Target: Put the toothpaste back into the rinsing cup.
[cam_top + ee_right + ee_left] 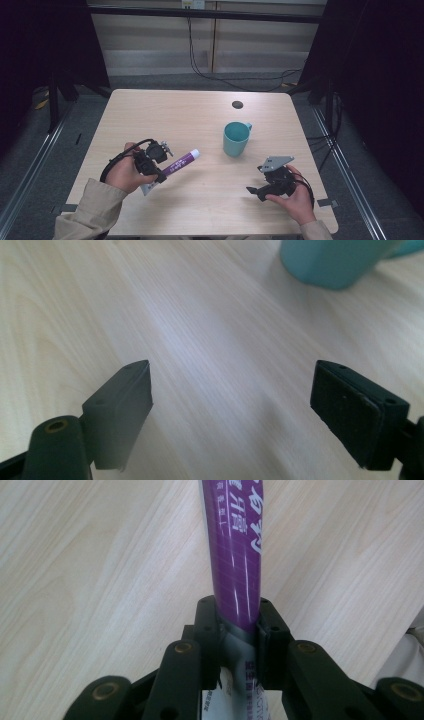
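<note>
The purple toothpaste tube (236, 555) sits pinched between the fingers (206, 630) of the left gripper (159, 172), which are closed tight on its flattened lower part, close to the grey-and-white crimped end. In the left gripper view the purple body with white lettering runs straight up and away from the fingertips, above the pale wood of the table (90, 570), while the white tail end passes back between the fingers toward the camera. In the high view the same tube (177, 164) slants away from the left hand (122, 174), its white cap the far tip and its crimped end poking out just behind the fingers, toward the person.

The right gripper (256, 190) is held in the right hand (295, 197), well apart from the tube. Its fingers (122, 405) stand wide apart with only bare table between them; nothing is gripped. No earlier view shows whether they were wider.

Beyond the right fingers, ahead and off to one side, stands a teal mug (332, 262); in the high view the mug (235, 139) stands upright between the two grippers and farther from the person, with its handle turned away. A small dark round grommet (237, 104) lies in the table beyond the mug.
</note>
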The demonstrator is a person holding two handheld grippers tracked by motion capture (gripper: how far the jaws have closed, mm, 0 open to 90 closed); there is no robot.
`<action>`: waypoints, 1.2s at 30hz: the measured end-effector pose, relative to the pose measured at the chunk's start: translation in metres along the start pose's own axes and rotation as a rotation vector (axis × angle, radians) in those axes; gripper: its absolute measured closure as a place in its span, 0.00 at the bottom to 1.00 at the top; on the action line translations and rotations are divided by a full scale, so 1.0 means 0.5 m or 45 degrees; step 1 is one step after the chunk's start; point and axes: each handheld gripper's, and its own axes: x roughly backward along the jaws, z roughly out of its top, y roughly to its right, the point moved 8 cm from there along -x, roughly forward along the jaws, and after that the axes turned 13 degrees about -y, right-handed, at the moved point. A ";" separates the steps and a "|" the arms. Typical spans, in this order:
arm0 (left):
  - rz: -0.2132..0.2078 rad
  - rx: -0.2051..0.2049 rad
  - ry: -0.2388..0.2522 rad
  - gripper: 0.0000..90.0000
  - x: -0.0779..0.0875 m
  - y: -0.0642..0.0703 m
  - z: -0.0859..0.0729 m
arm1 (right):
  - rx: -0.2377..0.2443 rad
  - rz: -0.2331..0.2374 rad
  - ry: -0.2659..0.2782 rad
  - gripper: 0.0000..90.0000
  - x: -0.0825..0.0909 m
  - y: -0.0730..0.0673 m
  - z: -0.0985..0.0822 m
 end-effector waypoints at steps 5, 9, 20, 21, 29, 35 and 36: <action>-0.006 -0.043 -0.001 0.85 0.002 0.022 0.025 | 0.084 0.034 0.014 0.20 0.016 -0.010 0.048; -0.006 -0.070 0.004 0.84 0.004 0.033 0.038 | 0.174 0.047 0.006 0.21 0.020 -0.019 0.080; -0.009 -0.168 0.002 0.84 0.005 0.072 0.073 | 0.316 0.081 0.007 0.21 0.031 -0.043 0.143; -0.009 -0.168 0.002 0.84 0.005 0.072 0.073 | 0.317 0.089 0.005 0.21 0.030 -0.045 0.148; -0.017 -0.210 -0.013 0.84 -0.006 0.093 0.091 | 0.378 0.106 -0.012 0.21 0.020 -0.060 0.178; -0.025 -0.251 -0.007 0.84 -0.007 0.107 0.109 | 0.407 0.117 -0.019 0.21 0.017 -0.068 0.194; -0.025 -0.251 -0.007 0.84 -0.007 0.107 0.109 | 0.414 0.118 -0.018 0.21 0.017 -0.069 0.196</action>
